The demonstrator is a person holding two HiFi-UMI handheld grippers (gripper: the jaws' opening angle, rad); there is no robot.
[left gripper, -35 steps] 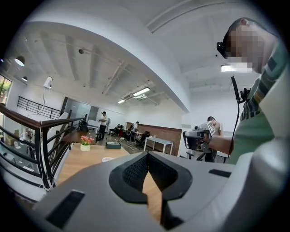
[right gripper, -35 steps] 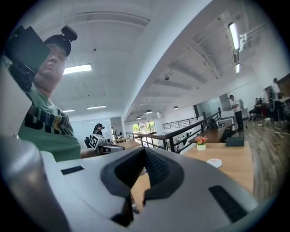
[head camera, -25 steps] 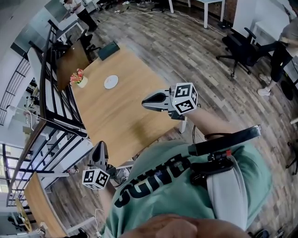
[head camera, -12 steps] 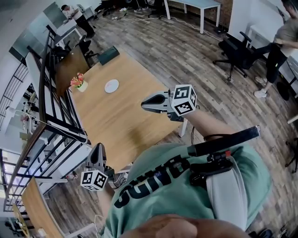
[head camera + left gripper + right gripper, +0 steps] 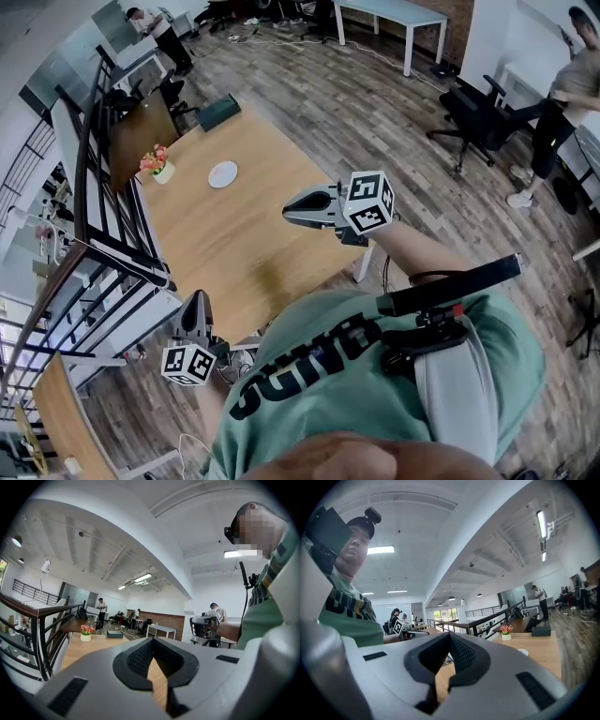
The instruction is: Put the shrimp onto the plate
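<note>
My right gripper [image 5: 449,635] has its jaws closed tip to tip with nothing between them; through the gap behind the tips I see only table wood. My left gripper [image 5: 152,641] is the same, jaws together and empty. In the head view the right gripper [image 5: 291,208] hangs over the near end of the wooden table [image 5: 253,234], pointing along it; the left gripper [image 5: 197,302] is lower, off the table's near corner by the black railing [image 5: 112,248], well apart from the other.

Further out, the white plate [image 5: 223,174] lies near the far end of the table, well away from both grippers; the right gripper view shows it as a small pale disc [image 5: 523,652]. Just beside it stands a small pot of flowers [image 5: 157,161], and past that, at the far edge, a dark flat box [image 5: 218,111].

The shrimp I can't find in any view; the plate is too small to tell whether anything lies on it, though it looks bare.

So I judge the task not begun: nothing is picked up, nothing delivered; finding the shrimp, taking hold of it and carrying it to the plate are all left.
</note>
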